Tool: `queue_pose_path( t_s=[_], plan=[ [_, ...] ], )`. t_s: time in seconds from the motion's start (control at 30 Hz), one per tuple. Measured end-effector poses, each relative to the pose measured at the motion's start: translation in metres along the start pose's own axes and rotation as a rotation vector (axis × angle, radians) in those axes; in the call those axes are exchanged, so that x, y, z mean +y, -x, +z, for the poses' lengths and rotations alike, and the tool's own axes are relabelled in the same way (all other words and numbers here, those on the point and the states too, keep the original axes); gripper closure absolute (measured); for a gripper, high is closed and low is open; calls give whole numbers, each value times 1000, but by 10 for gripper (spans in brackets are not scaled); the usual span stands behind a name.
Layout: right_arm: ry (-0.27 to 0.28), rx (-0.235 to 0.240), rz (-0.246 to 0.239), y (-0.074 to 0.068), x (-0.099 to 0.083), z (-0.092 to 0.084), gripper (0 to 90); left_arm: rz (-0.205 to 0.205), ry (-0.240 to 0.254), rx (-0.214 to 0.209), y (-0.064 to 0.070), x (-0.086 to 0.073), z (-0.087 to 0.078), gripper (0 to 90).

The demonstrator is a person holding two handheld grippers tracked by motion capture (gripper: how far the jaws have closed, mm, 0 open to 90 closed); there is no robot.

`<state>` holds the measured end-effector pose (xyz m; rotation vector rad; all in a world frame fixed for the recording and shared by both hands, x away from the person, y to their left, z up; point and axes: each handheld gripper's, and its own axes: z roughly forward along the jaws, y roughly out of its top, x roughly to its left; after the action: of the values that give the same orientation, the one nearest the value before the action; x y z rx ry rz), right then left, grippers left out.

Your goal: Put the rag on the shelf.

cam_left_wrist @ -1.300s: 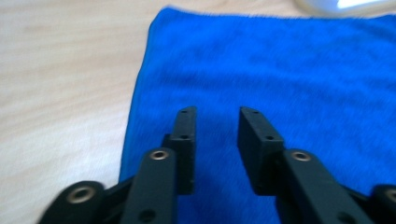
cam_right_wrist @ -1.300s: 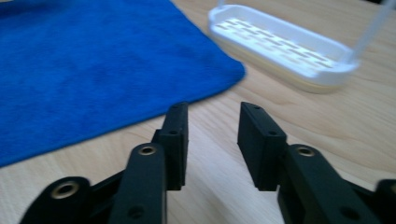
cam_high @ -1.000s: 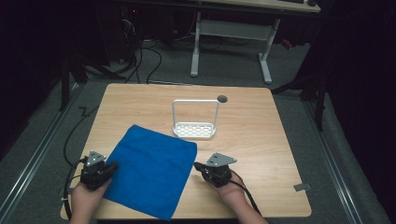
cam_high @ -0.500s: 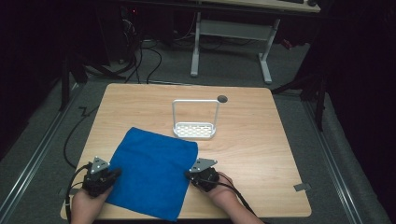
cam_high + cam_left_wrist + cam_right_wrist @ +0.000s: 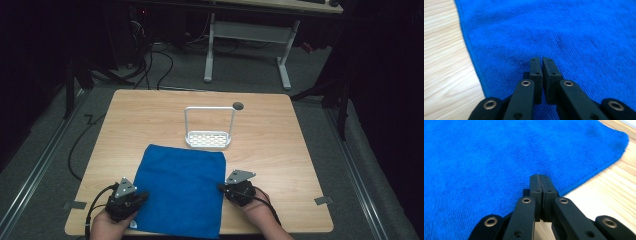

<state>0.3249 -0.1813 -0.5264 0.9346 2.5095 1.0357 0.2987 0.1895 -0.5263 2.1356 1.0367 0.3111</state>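
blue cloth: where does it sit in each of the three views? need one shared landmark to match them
High view: the blue cloth lies on the near half of the wooden table, in front of the white rack, between the left gripper and the right gripper.
Left gripper view: cloth at centre and right, table at left.
Right gripper view: cloth at left and centre, table at right.
Shared landmark: the cloth's hemmed side edges against the wood.

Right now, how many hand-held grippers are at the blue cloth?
2. The left hand-held gripper is at the blue cloth's left edge, and the right hand-held gripper at its right edge, both shut.
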Motion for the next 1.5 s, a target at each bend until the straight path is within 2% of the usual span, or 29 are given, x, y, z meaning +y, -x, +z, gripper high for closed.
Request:
queue_pose_path(
  t_s=[0.1, 0.13, 0.17, 0.2, 0.27, 0.37, 0.43, 0.5, 0.53, 0.57, 0.63, 0.67, 0.77, 0.8, 0.9, 0.97, 1.1, 1.23, 1.4, 1.5],
  plan=[
    [0, -19, 13, 6, -7, -7, 900, -4, 11, -33, 3, 4, 2, 842],
    [5, -24, 25, 9, -10, -10, 900, 12, 37, -19, 4, 9, 4, 833],
    [5, -24, 25, 9, -10, -10, 900, 12, 37, -19, 4, 9, 4, 831],
    [6, -35, 30, 11, -14, -13, 900, 10, 64, 3, 1, 15, 5, 830],
    [11, -42, 34, 12, -16, -15, 900, -5, 79, 16, -6, 20, 8, 830],
    [9, -53, 41, 13, -19, -18, 900, -19, 61, 24, -13, 22, 14, 848],
    [16, -62, 53, 15, -23, -21, 900, -31, 24, 16, -17, 21, 23, 861],
    [10, -74, 60, 17, -26, -25, 900, -32, 28, 3, -18, 22, 24, 872],
    [17, -83, 71, 20, -29, -28, 900, -26, 23, -21, -15, 23, 25, 876],
    [17, -83, 71, 20, -29, -28, 900, -26, 23, -21, -15, 23, 25, 876],
    [18, -99, 86, 23, -33, -31, 900, 12, 13, -40, -8, 25, 26, 877],
    [18, -99, 86, 23, -33, -31, 900, 12, 13, -40, -8, 25, 26, 877],
    [17, -120, 107, 29, -37, -35, 900, 56, 2, -65, 4, 29, 31, 877],
    [17, -126, 113, 30, -38, -36, 900, 56, 2, -65, 4, 29, 31, 876],
    [22, -140, 123, 35, -40, -38, 900, 99, -9, -81, 15, 32, 33, 873],
    [22, -153, 124, 37, -40, -38, 900, 110, -9, -91, 19, 32, 34, 870],
    [23, -170, 130, 43, -41, -39, 900, 116, -5, -102, 22, 31, 35, 863],
    [29, -181, 157, 51, -43, -40, 900, 118, 4, -109, 23, 31, 36, 854],
    [28, -186, 156, 50, -43, -40, 885, 112, 6, -121, 23, 32, 36, 827],
    [31, -176, 166, 49, -43, -40, 837, 109, 18, -104, 21, 32, 35, 781]
  ],
)
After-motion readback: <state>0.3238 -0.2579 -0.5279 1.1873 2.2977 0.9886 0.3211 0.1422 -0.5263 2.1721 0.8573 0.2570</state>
